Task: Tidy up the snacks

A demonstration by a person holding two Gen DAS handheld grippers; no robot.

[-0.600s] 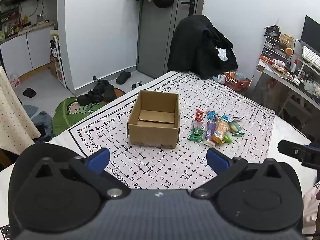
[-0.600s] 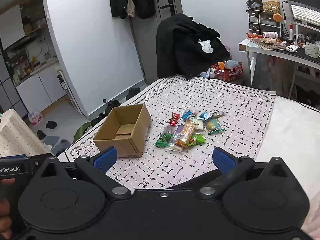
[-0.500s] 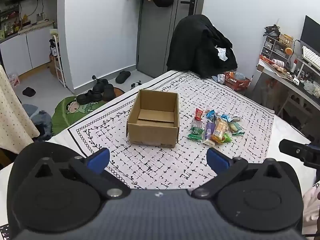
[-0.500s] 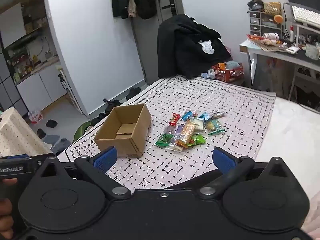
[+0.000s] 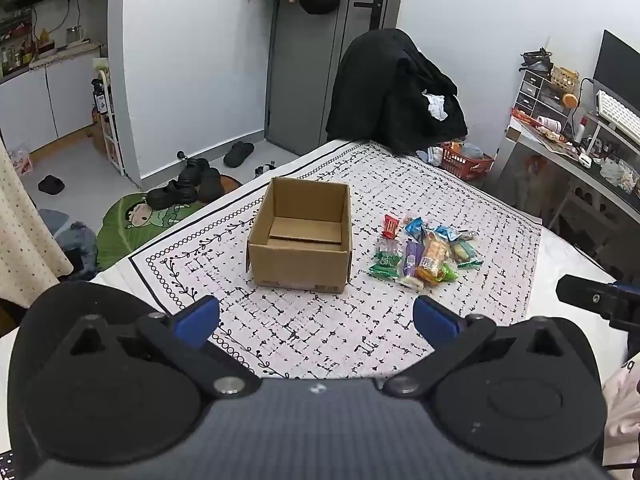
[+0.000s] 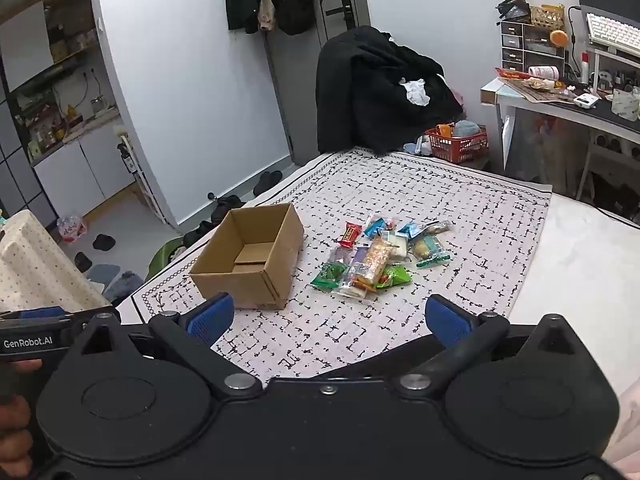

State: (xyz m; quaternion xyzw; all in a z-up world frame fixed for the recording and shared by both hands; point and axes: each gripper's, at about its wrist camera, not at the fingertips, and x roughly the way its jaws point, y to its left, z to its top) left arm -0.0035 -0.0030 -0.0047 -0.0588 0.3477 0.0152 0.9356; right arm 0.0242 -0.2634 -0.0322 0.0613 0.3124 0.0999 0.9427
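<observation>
Both claws, left claw (image 5: 316, 314) and right claw (image 6: 326, 316), spread wide, empty. Approach snack pile (image 6: 374, 258), frame centre; lift 1 edge packet toward cardboard box (image 6: 250, 254).

Left gripper (image 5: 316, 322): black housing, two round domed covers, grey textured centre panel, silver pivot screws, blue-padded fingertips (image 5: 197, 320). Right gripper (image 6: 326, 318): all-black housing of the same shape, silver screws, ribbed blue fingertips (image 6: 210, 317). White "GenRobot.AI" lettering on the left unit's side, seen from the right wrist.
</observation>
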